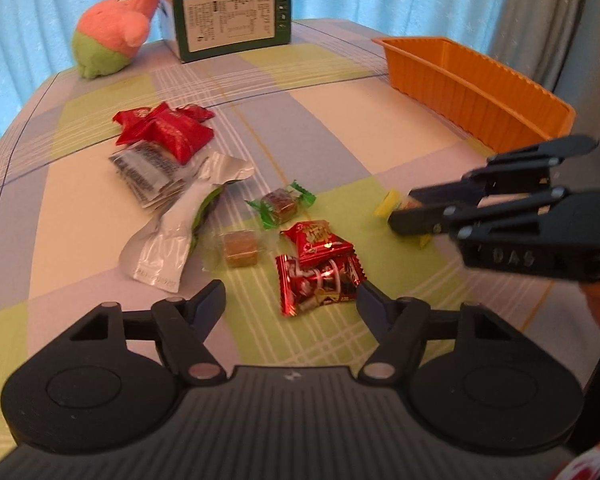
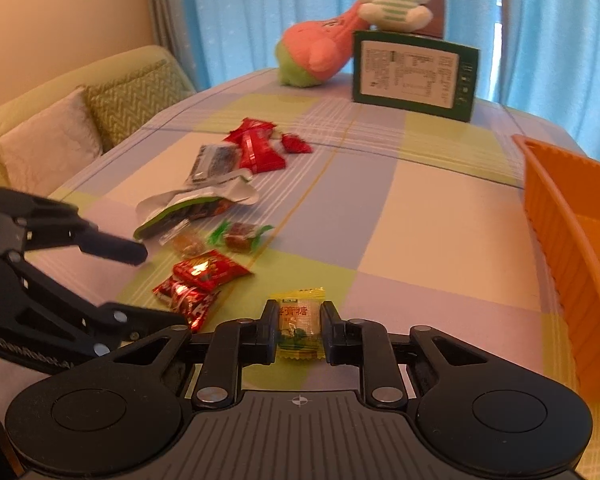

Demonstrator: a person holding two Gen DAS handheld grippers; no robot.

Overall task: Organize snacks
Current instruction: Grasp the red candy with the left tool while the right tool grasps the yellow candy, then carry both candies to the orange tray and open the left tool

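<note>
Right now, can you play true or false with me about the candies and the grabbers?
1. The right gripper is squeezing a yellow candy. True.
2. The left gripper is holding a red packet. False: it is open and holds nothing; the red packets lie on the table ahead of it.
3. The orange tray is full of snacks. False: no snacks show in the part we can see.
4. A green box stands near the pink plush. True.

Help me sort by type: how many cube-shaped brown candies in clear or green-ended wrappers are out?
2. The green-ended candy lies mid-table; the clear-wrapped candy sits beside it, nearer the left gripper. Others may hide under the opened foil bag.
</note>
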